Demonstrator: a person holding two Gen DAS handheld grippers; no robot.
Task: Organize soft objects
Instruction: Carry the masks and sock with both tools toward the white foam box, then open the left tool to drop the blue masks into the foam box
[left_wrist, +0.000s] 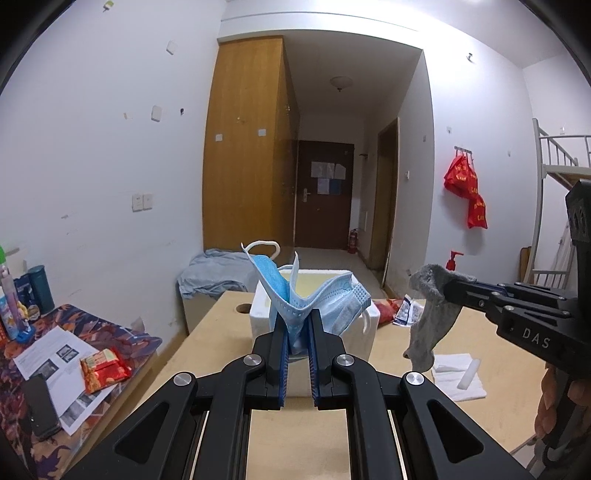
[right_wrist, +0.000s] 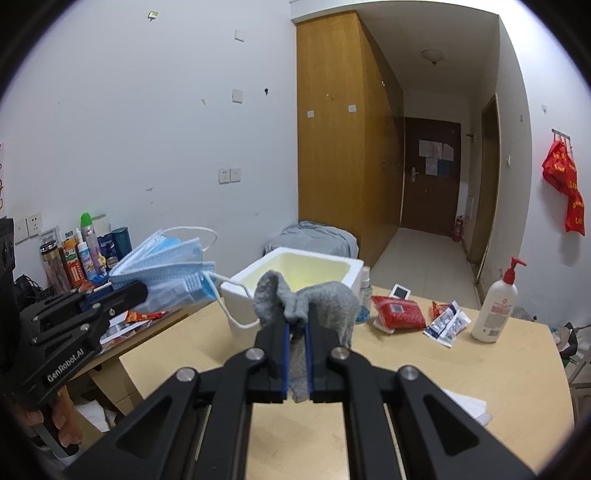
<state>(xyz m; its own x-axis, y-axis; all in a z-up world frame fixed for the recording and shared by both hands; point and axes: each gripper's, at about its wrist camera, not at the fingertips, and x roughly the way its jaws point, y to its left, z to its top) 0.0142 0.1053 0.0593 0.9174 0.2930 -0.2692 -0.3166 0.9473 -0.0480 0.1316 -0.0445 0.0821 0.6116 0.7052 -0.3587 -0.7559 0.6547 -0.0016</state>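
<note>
My left gripper (left_wrist: 297, 325) is shut on a bunch of blue face masks (left_wrist: 317, 295) and holds them in the air just in front of a white foam box (left_wrist: 354, 325). It also shows in the right wrist view (right_wrist: 142, 291) with the masks (right_wrist: 166, 269). My right gripper (right_wrist: 296, 325) is shut on a grey sock (right_wrist: 314, 299) held above the wooden table (right_wrist: 406, 369), in front of the foam box (right_wrist: 295, 266). In the left wrist view the right gripper (left_wrist: 448, 286) holds the sock (left_wrist: 430, 317) hanging to the right of the box.
On the table lie a folded white towel (left_wrist: 456, 373), a red packet (right_wrist: 397, 312), small sachets (right_wrist: 447, 321) and a lotion pump bottle (right_wrist: 495, 306). A side table on the left carries bottles (right_wrist: 88, 254), papers (left_wrist: 59, 373) and a snack bag (left_wrist: 103, 369).
</note>
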